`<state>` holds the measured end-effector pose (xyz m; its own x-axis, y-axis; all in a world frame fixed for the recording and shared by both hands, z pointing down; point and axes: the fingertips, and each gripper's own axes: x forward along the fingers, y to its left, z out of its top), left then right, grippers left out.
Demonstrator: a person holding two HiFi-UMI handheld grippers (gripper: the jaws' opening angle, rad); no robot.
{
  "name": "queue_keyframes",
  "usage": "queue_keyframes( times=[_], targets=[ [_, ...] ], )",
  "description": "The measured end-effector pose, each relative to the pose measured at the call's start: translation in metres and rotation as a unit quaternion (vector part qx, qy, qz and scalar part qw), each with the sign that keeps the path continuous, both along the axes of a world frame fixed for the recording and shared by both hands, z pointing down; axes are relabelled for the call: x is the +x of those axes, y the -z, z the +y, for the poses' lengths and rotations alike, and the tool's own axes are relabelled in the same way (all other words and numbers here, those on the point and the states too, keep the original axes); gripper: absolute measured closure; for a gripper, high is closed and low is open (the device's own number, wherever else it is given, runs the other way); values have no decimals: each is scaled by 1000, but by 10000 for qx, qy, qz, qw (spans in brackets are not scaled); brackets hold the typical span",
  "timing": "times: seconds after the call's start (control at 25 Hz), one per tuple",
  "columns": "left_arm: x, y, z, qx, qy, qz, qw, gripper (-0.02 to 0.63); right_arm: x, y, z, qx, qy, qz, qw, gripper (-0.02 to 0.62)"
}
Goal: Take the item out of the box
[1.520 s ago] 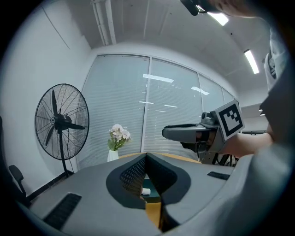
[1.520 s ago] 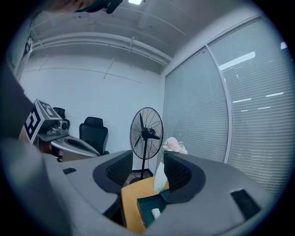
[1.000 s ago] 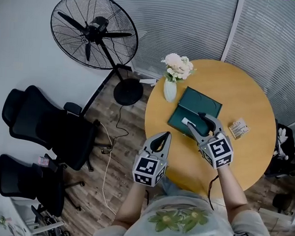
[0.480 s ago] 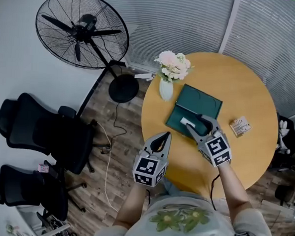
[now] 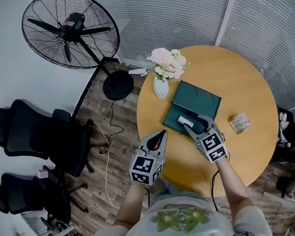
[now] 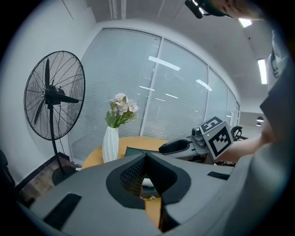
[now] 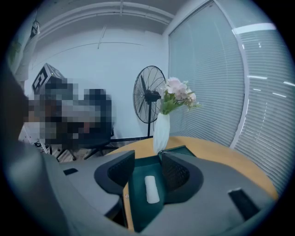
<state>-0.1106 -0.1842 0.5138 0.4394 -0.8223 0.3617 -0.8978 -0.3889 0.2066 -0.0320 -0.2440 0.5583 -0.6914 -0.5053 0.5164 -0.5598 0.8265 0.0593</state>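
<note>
A dark green box (image 5: 202, 100) lies open on the round wooden table (image 5: 250, 71), lid folded back. A small white oblong item (image 5: 182, 120) rests in its base. My right gripper (image 5: 194, 122) reaches low into the base with its jaws apart. In the right gripper view the white item (image 7: 151, 189) lies on the green lining (image 7: 137, 205) between the two pads (image 7: 177, 174), which do not touch it. My left gripper (image 5: 158, 136) hovers off the table's near-left edge. In the left gripper view its jaws (image 6: 146, 156) meet, with nothing held.
A white vase of pale flowers (image 5: 161, 85) stands just left of the box. A small printed packet (image 5: 240, 122) lies to the box's right. A standing fan (image 5: 68, 30) and black office chairs (image 5: 36, 138) are on the floor to the left.
The right gripper has sunk a little deeper over the box's base, its jaws drawn in slightly around the white item. The left gripper has hardly moved.
</note>
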Motion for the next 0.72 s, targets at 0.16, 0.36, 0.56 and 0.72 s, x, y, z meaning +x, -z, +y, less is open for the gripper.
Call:
queue_keyframes(
  times=[0.16,0.36,0.56,0.72],
  targets=[
    [0,-9,-6,-89,-32,1,10000,603,2,-18,-4,-127,13,129,9998,403],
    [1,-17,-13,-161,-74,-6,9998,603,4,-38,-11,-269,29,253,9993,403],
    [4,-26,-18,-245,-125,-6,9996,603,4,-59,-15,-411,98,402,9983,403],
    [5,-32,-21,-306,-137,1,9994,603,3,-74,-16,-529,214,527,9970,403]
  ],
)
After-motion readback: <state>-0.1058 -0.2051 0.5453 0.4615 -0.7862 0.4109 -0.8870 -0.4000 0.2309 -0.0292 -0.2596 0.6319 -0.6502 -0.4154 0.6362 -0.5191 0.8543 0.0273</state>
